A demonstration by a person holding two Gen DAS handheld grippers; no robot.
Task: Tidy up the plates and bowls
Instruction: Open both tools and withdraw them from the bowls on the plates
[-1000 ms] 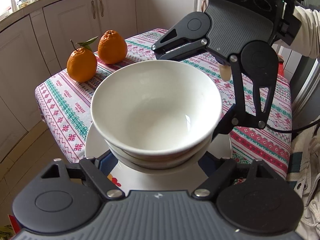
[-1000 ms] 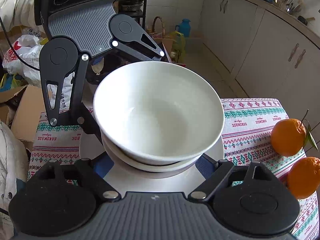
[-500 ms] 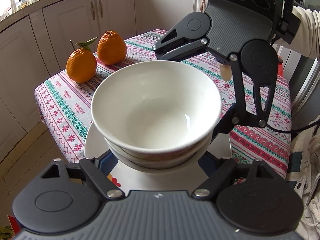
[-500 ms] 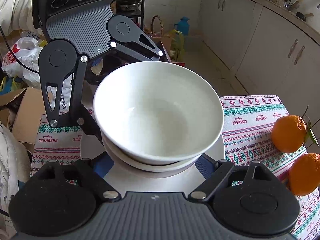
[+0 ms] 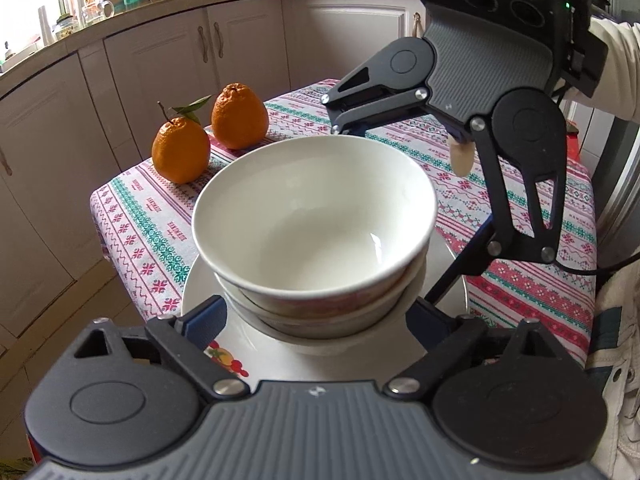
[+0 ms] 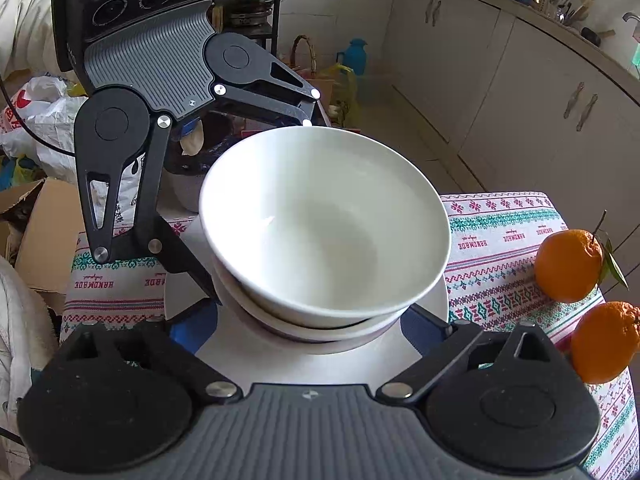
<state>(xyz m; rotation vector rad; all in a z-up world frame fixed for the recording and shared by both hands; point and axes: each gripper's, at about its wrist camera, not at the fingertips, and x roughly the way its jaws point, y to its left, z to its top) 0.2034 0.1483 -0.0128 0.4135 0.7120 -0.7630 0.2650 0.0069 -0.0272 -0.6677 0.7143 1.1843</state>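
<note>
Both pairs of jaws have spread since a second ago, and I see them opening now: my left gripper [image 5: 316, 320] and right gripper [image 6: 312, 324] each straddle the stack of white bowls [image 5: 314, 216] from opposite sides, blue pads [image 5: 206, 318] standing just clear of the lower bowl rather than pressing on it. The stack rests on a white plate [image 5: 200, 280] near the edge of a table under a patterned cloth [image 5: 140, 232], and has not shifted.

Two oranges [image 5: 182, 154] sit well apart from the plate toward the table's far corner, one with a leafy stem. Cabinets [image 5: 160, 64] line the wall behind; in the right wrist view, bags and a cardboard box [image 6: 44, 232] crowd the floor beyond the table. A pale sleeve [image 5: 616, 68] trails behind the right gripper.

The top bowl hides most of those under it, so I cannot count the stack with certainty. Each gripper's far finger is hidden behind the bowls in the other's view. A printed fruit motif [image 5: 224, 358] on the plate is partly covered by my left gripper's body.
</note>
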